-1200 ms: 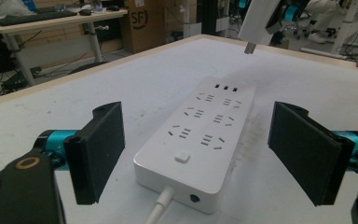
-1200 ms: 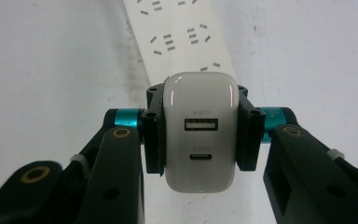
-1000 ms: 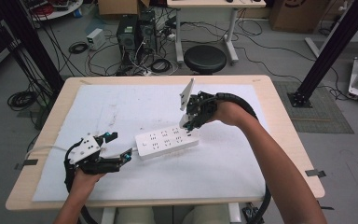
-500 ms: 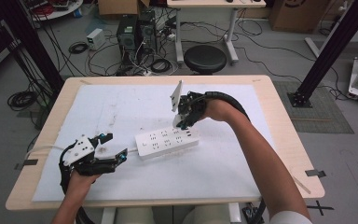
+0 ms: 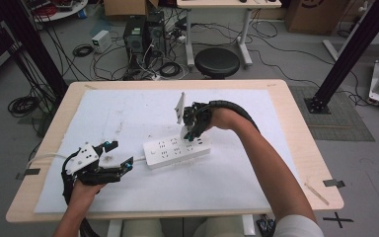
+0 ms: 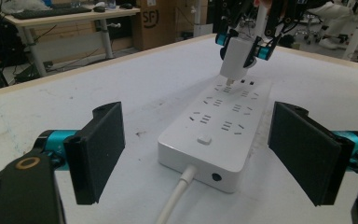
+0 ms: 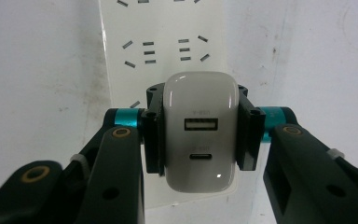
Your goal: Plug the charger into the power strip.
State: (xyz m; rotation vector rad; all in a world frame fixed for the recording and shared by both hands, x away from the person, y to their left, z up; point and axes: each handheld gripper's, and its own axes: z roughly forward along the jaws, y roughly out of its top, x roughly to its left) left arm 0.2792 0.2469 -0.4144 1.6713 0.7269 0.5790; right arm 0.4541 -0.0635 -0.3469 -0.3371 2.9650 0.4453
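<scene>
Right gripper (image 5: pixel 191 132): jaws clamped on a white USB charger (image 7: pixel 200 135), prongs pointing down, tips at or just above a socket at the far end of the white power strip (image 5: pixel 176 149); contact cannot be told. Against the earlier frames it has come down and leftward onto the strip. Left gripper (image 5: pixel 119 157): jaws wide, nothing between them, just short of the strip's cable end (image 6: pixel 186 179); place unchanged. Strip lies flat on the white table mat (image 5: pixel 237 173).
</scene>
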